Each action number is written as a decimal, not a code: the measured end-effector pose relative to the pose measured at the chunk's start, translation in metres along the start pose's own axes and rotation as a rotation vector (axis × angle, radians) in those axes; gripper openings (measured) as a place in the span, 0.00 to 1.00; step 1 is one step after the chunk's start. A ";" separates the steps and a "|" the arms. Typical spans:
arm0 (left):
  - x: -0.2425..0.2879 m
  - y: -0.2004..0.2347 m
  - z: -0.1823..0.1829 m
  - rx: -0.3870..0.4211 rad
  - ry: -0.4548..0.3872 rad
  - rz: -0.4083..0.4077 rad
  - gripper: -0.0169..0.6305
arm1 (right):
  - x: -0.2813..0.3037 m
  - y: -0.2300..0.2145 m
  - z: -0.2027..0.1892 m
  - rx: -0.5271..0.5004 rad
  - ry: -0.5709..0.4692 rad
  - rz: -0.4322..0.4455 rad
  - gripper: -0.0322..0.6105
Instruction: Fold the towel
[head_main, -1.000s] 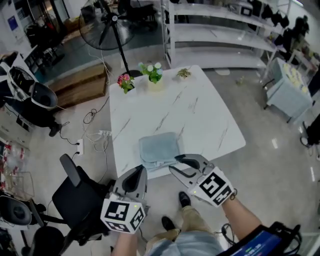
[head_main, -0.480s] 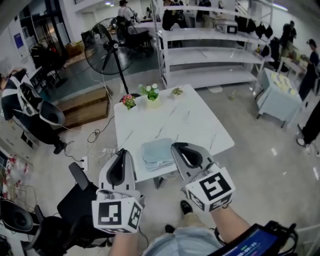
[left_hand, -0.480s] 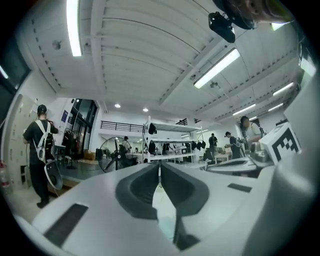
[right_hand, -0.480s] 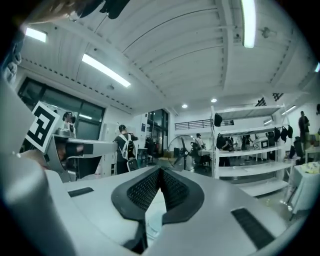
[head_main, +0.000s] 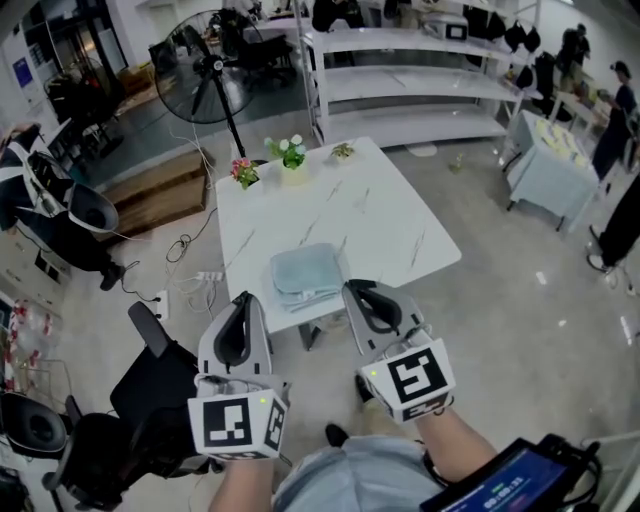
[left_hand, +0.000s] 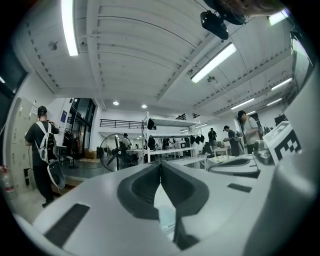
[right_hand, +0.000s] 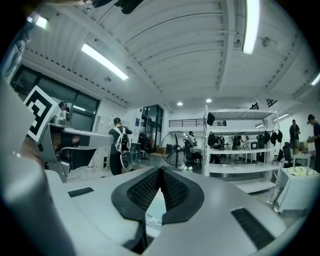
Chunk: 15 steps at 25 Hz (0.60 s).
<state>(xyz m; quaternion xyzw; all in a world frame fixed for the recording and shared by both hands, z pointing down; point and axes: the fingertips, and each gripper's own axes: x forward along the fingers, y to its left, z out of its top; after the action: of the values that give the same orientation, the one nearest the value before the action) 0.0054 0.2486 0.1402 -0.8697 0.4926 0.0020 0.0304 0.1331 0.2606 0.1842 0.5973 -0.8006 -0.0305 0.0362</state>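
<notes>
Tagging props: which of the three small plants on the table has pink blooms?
The leftmost plant. It alone carries pink blooms; the middle plant has white ones, and the rightmost plant shows only greenery.

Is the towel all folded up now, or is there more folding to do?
It looks nearly finished. Done: the towel lies as a small, layered rectangle near the front edge of the table. In hand: nothing. The left tongs and right tongs are both shut and empty, held clear of the towel. Left: probably nothing, unless one more fold is wanted to make a smaller bundle.
</notes>
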 end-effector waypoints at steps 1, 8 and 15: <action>0.000 0.001 0.001 0.000 0.001 0.001 0.04 | -0.001 0.001 0.000 -0.007 0.001 -0.001 0.08; 0.000 0.001 0.005 0.007 0.000 -0.002 0.04 | 0.000 0.001 0.004 -0.028 0.002 -0.010 0.08; 0.001 -0.002 0.007 0.014 -0.005 -0.009 0.04 | -0.003 0.000 0.009 -0.029 -0.021 -0.012 0.08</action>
<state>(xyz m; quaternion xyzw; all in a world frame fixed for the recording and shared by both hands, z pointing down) 0.0075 0.2489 0.1331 -0.8716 0.4887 0.0007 0.0379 0.1327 0.2632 0.1749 0.6011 -0.7969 -0.0487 0.0363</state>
